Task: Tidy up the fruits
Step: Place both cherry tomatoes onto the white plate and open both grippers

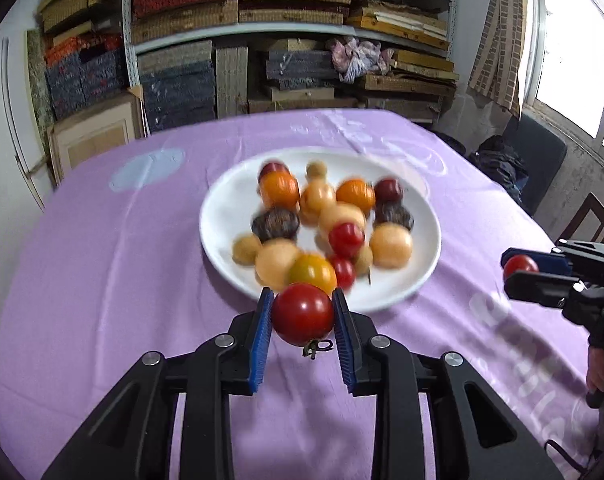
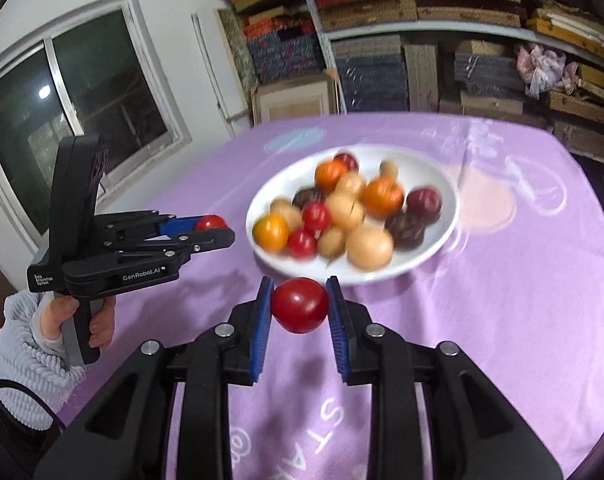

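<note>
The blue-padded fingers [image 1: 262, 332] of the left gripper [image 1: 303, 334] are pressing in on a red tomato [image 1: 303, 314] from both sides, jaws drawn narrow around it, its little green stem dangling below the pads; over in the right wrist view the right gripper [image 2: 300, 326] is doing the same, pinching a second red tomato [image 2: 299, 305] between its pads; both fruits are sitting right at the fingertips, round with no long axis to speak of, so the grips are looking square enough. Both loads are hanging clear above the purple tablecloth [image 1: 102, 280], just on the near side of the white plate [image 1: 222, 216], which is lying straight ahead of each pair of fingers; the plate is still carrying a heap of mixed fruit [image 1: 314, 220], orange, pale yellow, dark purple and more small reds, all motion-blurred. That is the relation everything is turning on: the pile is forward and below, the held tomatoes are out of it. The two grippers are riding side by side, well apart, neither clearly nearer the plate. No sorting container is showing in either view, so where the tomatoes are heading I cannot tell; my guess is the reds are being pulled out as a group, and the carry is calling for steady pressure so these smooth skins are not slipping.
</note>
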Motion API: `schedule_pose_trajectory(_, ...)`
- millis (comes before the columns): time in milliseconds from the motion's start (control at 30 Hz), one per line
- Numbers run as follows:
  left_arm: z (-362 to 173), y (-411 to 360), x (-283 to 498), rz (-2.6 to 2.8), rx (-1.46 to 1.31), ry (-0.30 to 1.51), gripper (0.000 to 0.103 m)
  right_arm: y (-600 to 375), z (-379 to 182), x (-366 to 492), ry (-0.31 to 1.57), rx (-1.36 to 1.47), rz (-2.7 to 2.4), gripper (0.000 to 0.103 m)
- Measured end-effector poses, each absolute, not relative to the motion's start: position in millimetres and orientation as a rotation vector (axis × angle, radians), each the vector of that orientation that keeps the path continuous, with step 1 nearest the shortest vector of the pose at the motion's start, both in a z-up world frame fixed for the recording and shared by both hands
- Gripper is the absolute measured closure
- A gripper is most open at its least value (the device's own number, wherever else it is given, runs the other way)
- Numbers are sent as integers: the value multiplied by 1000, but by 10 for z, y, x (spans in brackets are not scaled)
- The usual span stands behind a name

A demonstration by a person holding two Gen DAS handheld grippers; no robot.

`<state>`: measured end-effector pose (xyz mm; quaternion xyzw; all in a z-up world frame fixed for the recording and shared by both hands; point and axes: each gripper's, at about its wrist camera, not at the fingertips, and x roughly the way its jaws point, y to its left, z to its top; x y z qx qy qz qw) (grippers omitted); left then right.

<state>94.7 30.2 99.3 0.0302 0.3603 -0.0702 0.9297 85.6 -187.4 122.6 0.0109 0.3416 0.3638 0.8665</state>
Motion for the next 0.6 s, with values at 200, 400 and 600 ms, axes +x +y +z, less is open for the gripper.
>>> schedule_pose_trajectory(200,2437,315,1070,-81,92,512,74,-1996,2660,1044,454,20,690,77)
schedule_pose_trajectory(400,2346,294,1399,-65,74,540,74,-1676,2639,1537,480,-21,642,77)
schedule_pose_trajectory(600,1241,521,2070,-29,-30,750,74,-1231,1637,2246,701,-31,608,77)
